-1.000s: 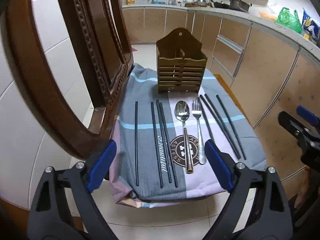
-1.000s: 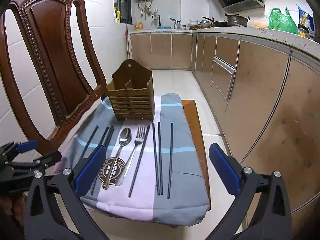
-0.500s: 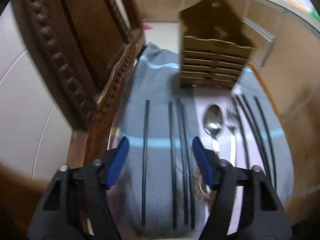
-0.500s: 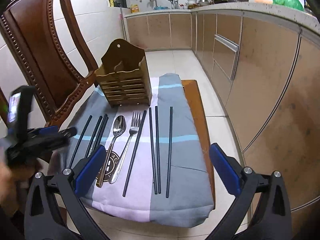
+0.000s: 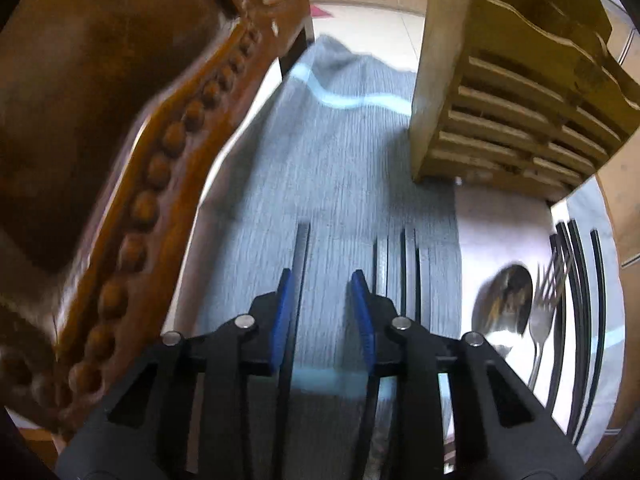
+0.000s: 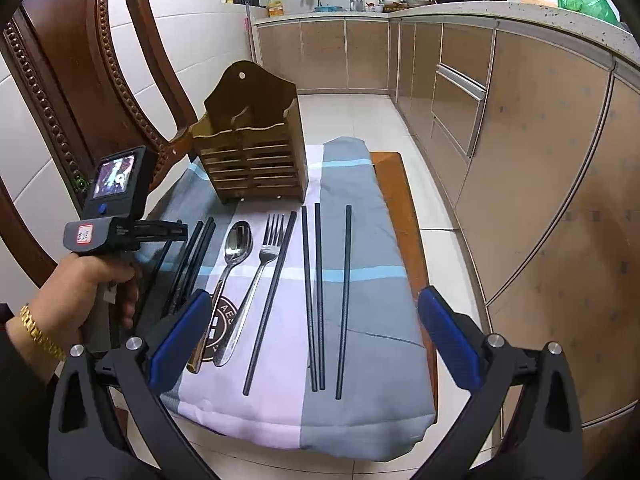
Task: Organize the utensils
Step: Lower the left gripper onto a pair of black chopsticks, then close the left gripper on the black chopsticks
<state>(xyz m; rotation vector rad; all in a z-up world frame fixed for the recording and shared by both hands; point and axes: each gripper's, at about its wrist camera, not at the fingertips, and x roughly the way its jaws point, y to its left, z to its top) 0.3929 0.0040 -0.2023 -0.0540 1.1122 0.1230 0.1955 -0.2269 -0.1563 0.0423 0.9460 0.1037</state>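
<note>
The left wrist view looks steeply down, close above the cloth (image 5: pixel 340 152), with the wooden holder (image 5: pixel 516 92) at its upper right. The right wrist view sits farther back and higher, facing the holder (image 6: pixel 252 152) across the whole cloth (image 6: pixel 360 320). Both views share the holder, the spoon (image 5: pixel 502 300) (image 6: pixel 236 248), the fork (image 5: pixel 544 312) (image 6: pixel 268 252) and the chair (image 5: pixel 132 128) (image 6: pixel 80 92).
</note>
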